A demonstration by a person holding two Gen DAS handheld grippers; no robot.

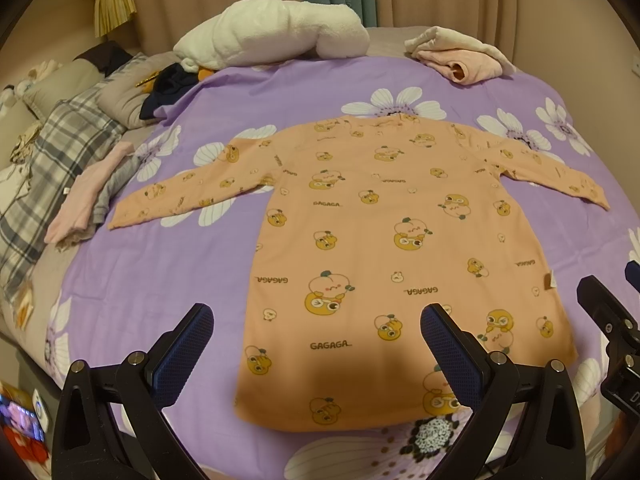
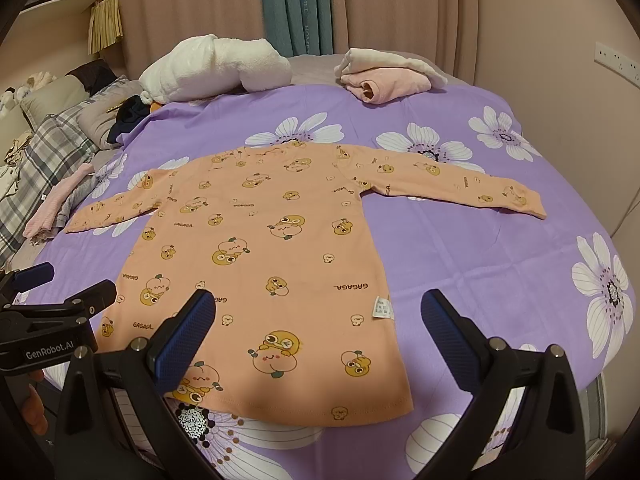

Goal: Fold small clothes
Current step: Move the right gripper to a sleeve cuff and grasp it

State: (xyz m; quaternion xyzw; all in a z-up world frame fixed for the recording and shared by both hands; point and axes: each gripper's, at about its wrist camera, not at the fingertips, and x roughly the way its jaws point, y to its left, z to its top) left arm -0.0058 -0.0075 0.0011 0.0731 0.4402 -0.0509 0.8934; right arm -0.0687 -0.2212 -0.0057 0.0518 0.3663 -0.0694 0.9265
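An orange long-sleeved shirt (image 1: 384,240) printed with little cartoon fruit faces lies flat on the purple flowered bedspread (image 1: 160,272), both sleeves stretched out to the sides and the hem nearest the grippers.

The left gripper (image 1: 316,344) hangs above the hem end with its fingers spread wide and nothing between them; its blue pads (image 1: 180,356) sit clear of the cloth. The right gripper (image 2: 316,340) is just as widely parted and empty, poised over the shirt's lower right side.

Each camera catches the other tool at its edge. The left view shows the right gripper's black frame at the far right. The right view shows the left one at the far left, with a maker's name on it and a bit of the person's hand (image 2: 34,404) below.

Only the right view shows the small white care label (image 2: 381,306) squarely, sticking out at the shirt's side seam, and a white wall socket (image 2: 616,62). Only the left view shows a bright, colourful object (image 1: 20,420) off the bed's near corner, too blurred to name.

At the far end of the bed sit a rolled white blanket (image 2: 212,68) and a folded pink and cream garment (image 2: 384,76). Along the left side lie a plaid cloth (image 1: 52,160), pillows (image 1: 120,100) and a small pink and grey pile (image 1: 88,196).
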